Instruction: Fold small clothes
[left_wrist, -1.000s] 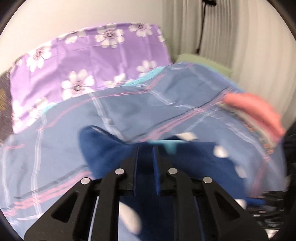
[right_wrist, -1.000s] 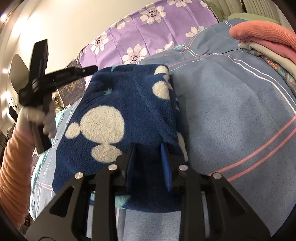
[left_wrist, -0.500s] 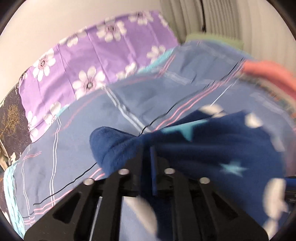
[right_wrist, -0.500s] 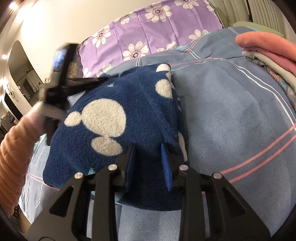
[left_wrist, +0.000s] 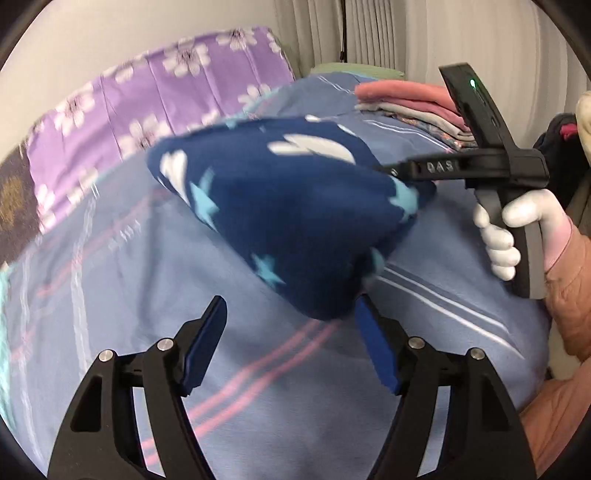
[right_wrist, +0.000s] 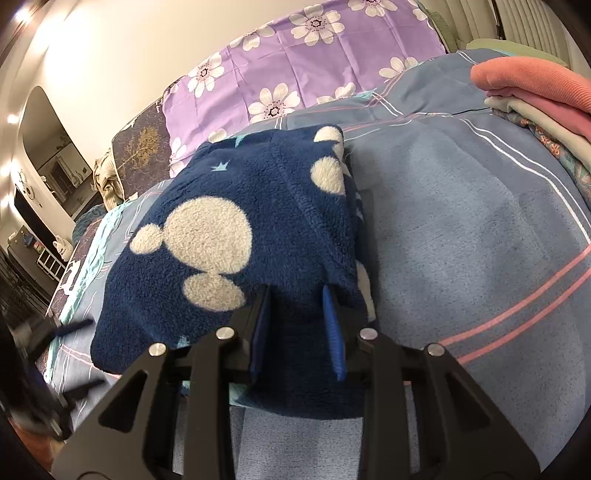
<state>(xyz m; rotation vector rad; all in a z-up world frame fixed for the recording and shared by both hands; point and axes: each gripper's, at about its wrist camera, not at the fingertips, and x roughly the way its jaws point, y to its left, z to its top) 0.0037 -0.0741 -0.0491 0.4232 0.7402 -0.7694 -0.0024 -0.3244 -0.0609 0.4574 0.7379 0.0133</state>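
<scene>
A navy fleece garment (right_wrist: 221, 229) with white blobs and pale blue stars lies folded over on the blue plaid bedcover (right_wrist: 480, 221). My right gripper (right_wrist: 295, 299) is shut on its near edge. In the left wrist view the same fleece garment (left_wrist: 288, 206) is blurred, and the right gripper (left_wrist: 399, 171) grips its right side, held by a white-gloved hand (left_wrist: 517, 229). My left gripper (left_wrist: 291, 317) is opening wide. The fleece's lower corner hangs just ahead of its right finger (left_wrist: 373, 339), and the pads press on nothing. The left gripper (right_wrist: 55, 350) shows as a blur at the lower left.
A stack of folded clothes (left_wrist: 406, 99) with a pink one on top sits at the bed's far right, also in the right wrist view (right_wrist: 535, 92). A purple flowered pillow (right_wrist: 295, 55) lies against the wall. An orange sleeve (left_wrist: 565, 295) fills the right edge.
My left gripper carried the fleece's far edge across toward the near side, then let go, opened wide and pulled away. The right gripper kept its hold and stayed put.
</scene>
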